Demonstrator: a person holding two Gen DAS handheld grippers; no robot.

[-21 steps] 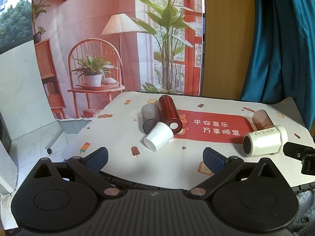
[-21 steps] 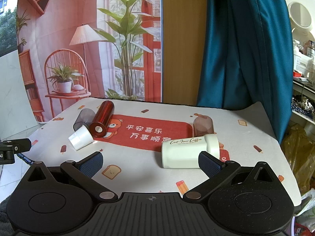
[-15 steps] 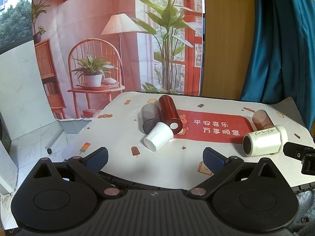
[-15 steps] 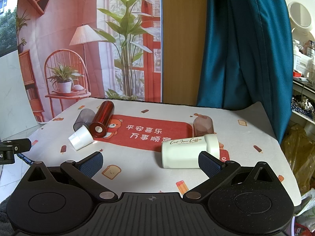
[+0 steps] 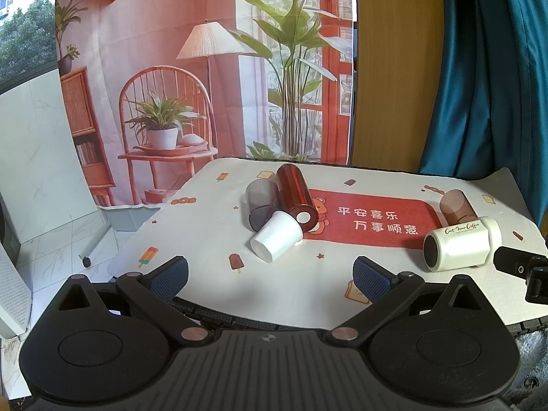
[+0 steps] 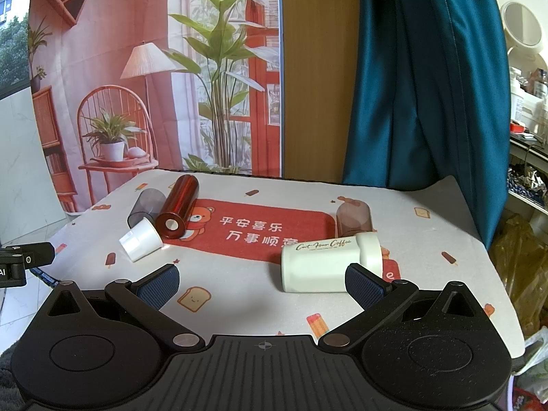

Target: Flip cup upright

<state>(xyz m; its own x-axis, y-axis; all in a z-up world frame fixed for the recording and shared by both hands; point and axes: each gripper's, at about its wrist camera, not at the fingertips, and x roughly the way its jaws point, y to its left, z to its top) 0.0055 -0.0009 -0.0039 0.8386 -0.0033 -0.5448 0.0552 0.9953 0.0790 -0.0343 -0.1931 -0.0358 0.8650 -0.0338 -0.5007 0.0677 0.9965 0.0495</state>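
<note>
Several cups lie on their sides on the table. A small white cup (image 5: 276,240) (image 6: 141,239), a shiny red cup (image 5: 296,198) (image 6: 178,206) and a smoky grey cup (image 5: 261,204) (image 6: 146,206) lie bunched at the left. A cream mug with script lettering (image 5: 460,248) (image 6: 329,261) and a brown translucent cup (image 5: 457,206) (image 6: 353,218) lie at the right. My left gripper (image 5: 270,275) is open and empty, near the table's front edge, short of the white cup. My right gripper (image 6: 262,284) is open and empty, its right finger just in front of the cream mug.
The table wears a white printed cloth (image 5: 212,226) with a red mat (image 6: 253,233) in the middle. A printed backdrop, a wooden panel and a teal curtain (image 6: 411,96) stand behind. Each gripper's tip shows at the other view's edge.
</note>
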